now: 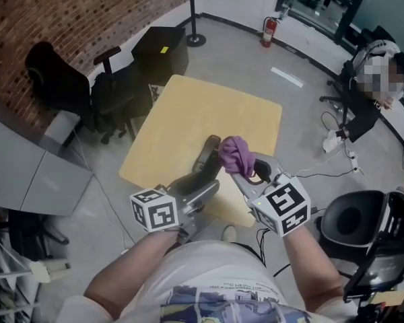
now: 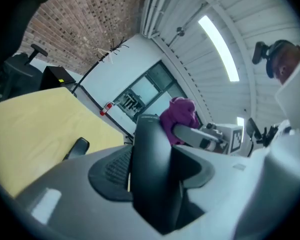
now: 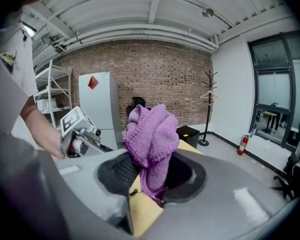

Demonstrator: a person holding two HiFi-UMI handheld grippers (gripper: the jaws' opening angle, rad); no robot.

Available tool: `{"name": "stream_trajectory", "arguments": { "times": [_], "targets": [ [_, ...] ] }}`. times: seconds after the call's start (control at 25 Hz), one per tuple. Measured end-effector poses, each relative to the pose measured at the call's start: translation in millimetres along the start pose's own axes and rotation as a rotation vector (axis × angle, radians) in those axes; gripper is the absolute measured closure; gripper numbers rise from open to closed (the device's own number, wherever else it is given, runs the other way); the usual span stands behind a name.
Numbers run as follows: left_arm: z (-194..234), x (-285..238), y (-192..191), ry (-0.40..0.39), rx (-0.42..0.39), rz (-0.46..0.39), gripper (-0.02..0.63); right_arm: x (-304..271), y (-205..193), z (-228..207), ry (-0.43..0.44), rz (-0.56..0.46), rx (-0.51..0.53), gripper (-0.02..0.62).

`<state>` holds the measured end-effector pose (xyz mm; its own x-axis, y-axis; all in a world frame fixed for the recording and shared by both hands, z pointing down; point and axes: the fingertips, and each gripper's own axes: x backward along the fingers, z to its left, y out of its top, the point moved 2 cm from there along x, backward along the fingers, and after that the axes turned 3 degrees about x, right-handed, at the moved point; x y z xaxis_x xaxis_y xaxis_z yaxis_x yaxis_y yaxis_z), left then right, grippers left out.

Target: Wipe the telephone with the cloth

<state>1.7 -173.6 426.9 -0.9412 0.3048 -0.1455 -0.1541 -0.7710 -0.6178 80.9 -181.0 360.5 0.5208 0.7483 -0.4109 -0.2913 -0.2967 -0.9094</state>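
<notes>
Below your right tongs [image 1: 241, 170] lay a yellow counter [image 1: 188, 113]; black chairs [image 1: 114, 93] stood beyond your left tongs [image 1: 200, 180], to their left.

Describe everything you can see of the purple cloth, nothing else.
The purple cloth looks knitted and soft, bunched into a lump. The right hand-held gripper clamps its lower part, so the bunch stands up above the jaws, over the wooden table. It is beside the black handset; whether they touch is unclear.
</notes>
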Motion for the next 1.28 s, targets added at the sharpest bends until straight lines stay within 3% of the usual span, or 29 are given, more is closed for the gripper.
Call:
{"name": "stream_trajectory", "arguments": {
  "times": [0.36, 0.56, 0.72, 1.04, 1.28],
  "targets": [
    [-10.7, 1.0, 15.6, -0.087, 0.187, -0.103, 0.35, 7.9, 1.0, 21.1, 0.164, -0.12, -0.267, 0.474],
    [-12.7, -1.3, 27.8, -0.105, 0.212, -0.141, 0.35, 10.6, 0.2, 25.2, 0.217, -0.16, -0.367, 0.474],
    [-18.0, -4.8, 31.5, -0.149, 0.285, -0.188, 0.35, 15.7, -4.8, 29.2, 0.249, -0.163, -0.389, 0.474],
    [-29.2, -1.7, 51.3, -0.231, 0.331, -0.25, 0.35, 18.1, -23.9, 58.2, 0.341, -0.103, -0.365, 0.474],
    [-40.6, 1.2, 53.0, -0.307, 0.366, -0.272, 0.35, 21.7, -33.3, 24.1, 0.233, -0.087, -0.349, 0.474]
  ]
}}
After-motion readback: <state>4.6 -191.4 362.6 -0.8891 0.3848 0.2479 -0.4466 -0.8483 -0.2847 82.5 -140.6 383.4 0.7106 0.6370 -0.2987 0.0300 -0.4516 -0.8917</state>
